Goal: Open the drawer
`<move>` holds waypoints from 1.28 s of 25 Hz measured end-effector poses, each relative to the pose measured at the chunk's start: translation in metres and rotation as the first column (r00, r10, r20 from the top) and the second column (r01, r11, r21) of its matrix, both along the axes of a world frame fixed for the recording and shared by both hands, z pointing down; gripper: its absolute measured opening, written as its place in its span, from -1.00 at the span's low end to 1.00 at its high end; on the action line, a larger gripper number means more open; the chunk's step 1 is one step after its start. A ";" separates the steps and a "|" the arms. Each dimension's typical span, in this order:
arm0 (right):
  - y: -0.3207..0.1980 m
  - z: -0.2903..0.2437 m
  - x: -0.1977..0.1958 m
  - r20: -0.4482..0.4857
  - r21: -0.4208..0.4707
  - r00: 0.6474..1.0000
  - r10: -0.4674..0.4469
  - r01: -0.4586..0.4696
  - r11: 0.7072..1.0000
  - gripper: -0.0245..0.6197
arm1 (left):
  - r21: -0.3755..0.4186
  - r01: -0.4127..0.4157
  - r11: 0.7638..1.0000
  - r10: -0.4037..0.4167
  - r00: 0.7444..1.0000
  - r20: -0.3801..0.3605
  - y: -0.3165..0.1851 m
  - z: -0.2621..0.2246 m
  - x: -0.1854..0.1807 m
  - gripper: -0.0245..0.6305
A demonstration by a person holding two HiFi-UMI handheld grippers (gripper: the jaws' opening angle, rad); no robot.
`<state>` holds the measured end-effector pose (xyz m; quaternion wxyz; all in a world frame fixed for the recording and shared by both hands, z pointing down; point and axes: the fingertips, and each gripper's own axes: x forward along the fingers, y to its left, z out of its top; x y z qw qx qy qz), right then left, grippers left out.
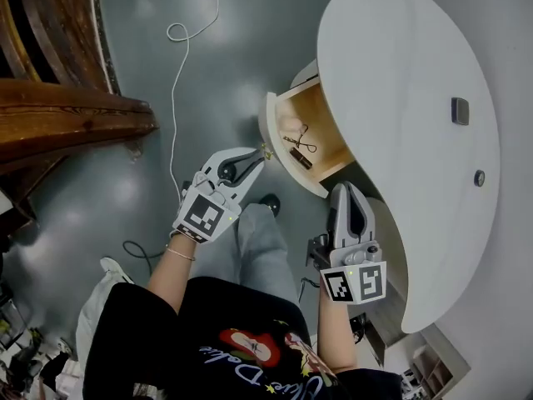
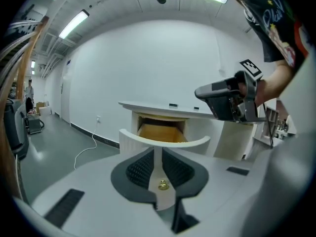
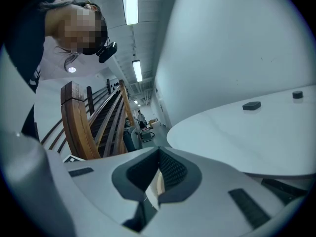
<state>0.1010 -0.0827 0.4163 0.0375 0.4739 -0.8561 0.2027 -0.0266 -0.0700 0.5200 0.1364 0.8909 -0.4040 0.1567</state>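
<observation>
Already the curved white, wood-lined drawer [image 1: 273,123] stands pulled out, just ahead of the left gripper [image 1: 259,157], whose jaws sit narrowly apart, empty. For more travel, I judge, pinch its small brass knob [image 2: 162,184] squarely and pull level.

We see a white drawer [image 1: 326,111] lined in tan wood, its brass knob [image 2: 162,184], and a pale grey left gripper [image 1: 260,157] with a black-and-white marker [image 1: 204,217].
</observation>
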 end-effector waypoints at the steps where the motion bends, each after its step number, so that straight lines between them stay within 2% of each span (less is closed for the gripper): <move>1: 0.001 -0.003 0.001 0.001 0.002 1.000 0.002 -0.002 1.000 -0.92 | 0.010 -0.003 1.000 0.003 1.000 0.006 -0.001 -0.008 -0.001 -0.77; 5: 0.006 -0.016 0.000 0.009 0.013 1.000 0.004 -0.004 1.000 -0.92 | 0.041 -0.025 0.999 0.024 1.000 0.020 -0.001 -0.043 -0.006 -0.86; 8: 0.006 -0.031 0.007 -0.004 0.029 1.000 -0.016 0.016 0.999 -0.92 | 0.067 -0.039 0.997 0.039 0.999 0.000 0.000 -0.069 0.010 -0.89; 15: 0.013 -0.061 0.008 0.023 0.057 0.999 -0.035 0.034 0.998 -0.92 | 0.122 -0.115 0.986 0.113 0.993 0.018 0.014 -0.121 0.031 -0.90; 26: 0.018 -0.111 0.005 0.058 0.105 0.996 -0.064 0.057 0.993 -0.92 | 0.212 -0.093 0.973 0.094 0.996 0.008 0.012 -0.194 0.030 -0.91; 32: 0.017 -0.133 0.000 0.043 0.141 0.996 -0.080 0.073 0.987 -0.92 | 0.257 -0.085 0.963 0.086 0.996 0.006 0.011 -0.217 0.027 -0.91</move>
